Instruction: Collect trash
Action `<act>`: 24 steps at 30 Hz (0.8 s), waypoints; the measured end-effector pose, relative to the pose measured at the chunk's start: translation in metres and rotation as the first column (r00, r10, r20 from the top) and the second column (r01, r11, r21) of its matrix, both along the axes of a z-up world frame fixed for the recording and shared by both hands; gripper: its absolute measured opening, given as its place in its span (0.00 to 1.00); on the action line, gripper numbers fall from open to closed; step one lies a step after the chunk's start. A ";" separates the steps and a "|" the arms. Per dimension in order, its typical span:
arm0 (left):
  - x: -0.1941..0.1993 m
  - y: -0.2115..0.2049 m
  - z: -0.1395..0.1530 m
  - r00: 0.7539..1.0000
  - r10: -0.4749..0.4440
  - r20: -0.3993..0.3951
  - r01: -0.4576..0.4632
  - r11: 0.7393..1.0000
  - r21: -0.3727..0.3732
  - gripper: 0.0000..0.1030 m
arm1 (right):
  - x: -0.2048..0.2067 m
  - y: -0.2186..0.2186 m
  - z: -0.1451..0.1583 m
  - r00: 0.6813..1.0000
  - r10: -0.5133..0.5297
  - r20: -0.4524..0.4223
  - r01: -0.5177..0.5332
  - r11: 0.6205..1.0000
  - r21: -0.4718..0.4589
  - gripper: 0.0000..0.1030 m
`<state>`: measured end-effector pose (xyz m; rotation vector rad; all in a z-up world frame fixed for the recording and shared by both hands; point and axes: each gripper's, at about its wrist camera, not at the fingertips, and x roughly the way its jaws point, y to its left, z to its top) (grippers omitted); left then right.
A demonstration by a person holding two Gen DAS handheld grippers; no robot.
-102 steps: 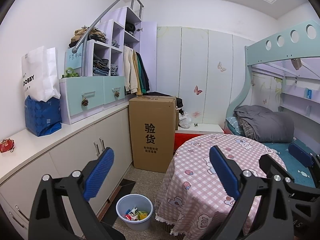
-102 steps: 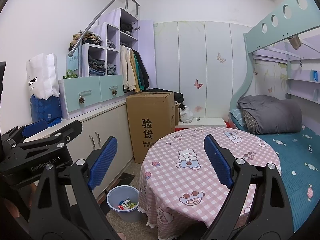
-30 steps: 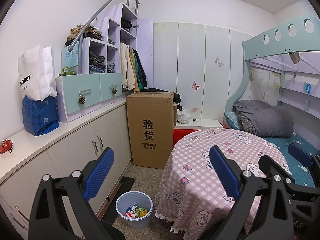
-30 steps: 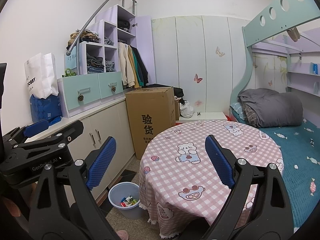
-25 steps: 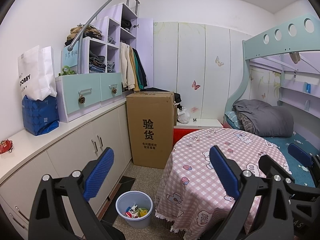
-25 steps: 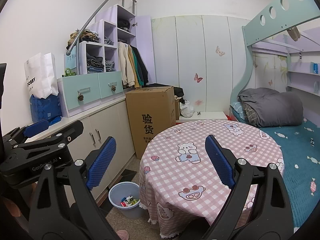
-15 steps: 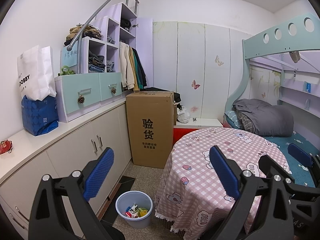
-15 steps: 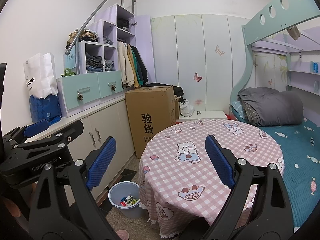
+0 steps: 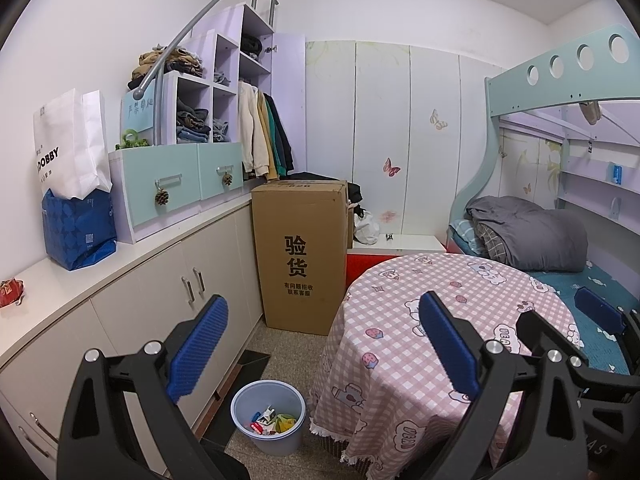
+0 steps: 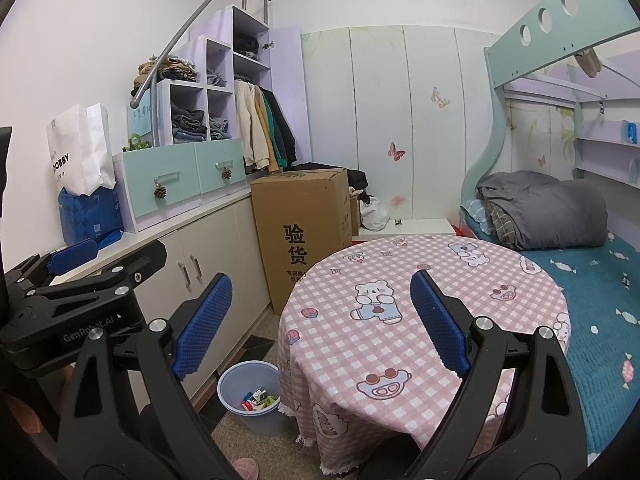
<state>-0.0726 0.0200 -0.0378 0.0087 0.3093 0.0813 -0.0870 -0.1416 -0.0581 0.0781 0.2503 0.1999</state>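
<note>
A pale blue trash bin (image 9: pixel 268 416) stands on the floor between the cabinets and the round table; it holds several colourful wrappers (image 9: pixel 272 422). It also shows in the right wrist view (image 10: pixel 250 398). My left gripper (image 9: pixel 320 344) is open and empty, held high above the floor over the bin and table edge. My right gripper (image 10: pixel 322 322) is open and empty above the table's pink checked cloth (image 10: pixel 420 312). The left gripper's body (image 10: pixel 80 292) shows at the left of the right wrist view. A small red packet (image 9: pixel 10 292) lies on the counter at far left.
White cabinets with a counter (image 9: pixel 132 256) run along the left wall, bearing a blue bag (image 9: pixel 78 232) and a white paper bag (image 9: pixel 68 152). A tall cardboard box (image 9: pixel 302 256) stands behind the bin. A bunk bed (image 9: pixel 560 240) with a grey duvet fills the right.
Both views have drifted slightly back and up from the table over the last seconds. Both grippers stay open and empty.
</note>
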 end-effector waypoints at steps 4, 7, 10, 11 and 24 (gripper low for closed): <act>0.002 0.003 0.000 1.000 -0.001 -0.003 0.001 1.000 0.001 0.92 | 0.000 0.000 -0.001 1.000 0.001 -0.006 -0.001 1.000 0.002 0.86; 0.003 0.004 -0.002 1.000 -0.003 -0.006 0.003 1.000 0.001 0.92 | 0.002 -0.002 0.000 1.000 0.002 -0.007 -0.002 1.000 0.002 0.86; 0.003 0.004 -0.002 1.000 -0.003 -0.007 0.003 1.000 0.001 0.92 | 0.002 -0.002 0.000 1.000 0.004 -0.010 -0.004 1.000 0.004 0.86; 0.003 0.005 -0.002 1.000 -0.003 -0.007 0.003 1.000 0.001 0.92 | 0.003 -0.002 -0.001 1.000 0.003 -0.011 -0.003 1.000 0.004 0.87; 0.004 0.005 -0.006 1.000 -0.007 -0.014 0.007 1.000 0.005 0.92 | 0.003 -0.003 -0.003 1.000 0.000 -0.018 0.000 1.000 0.009 0.87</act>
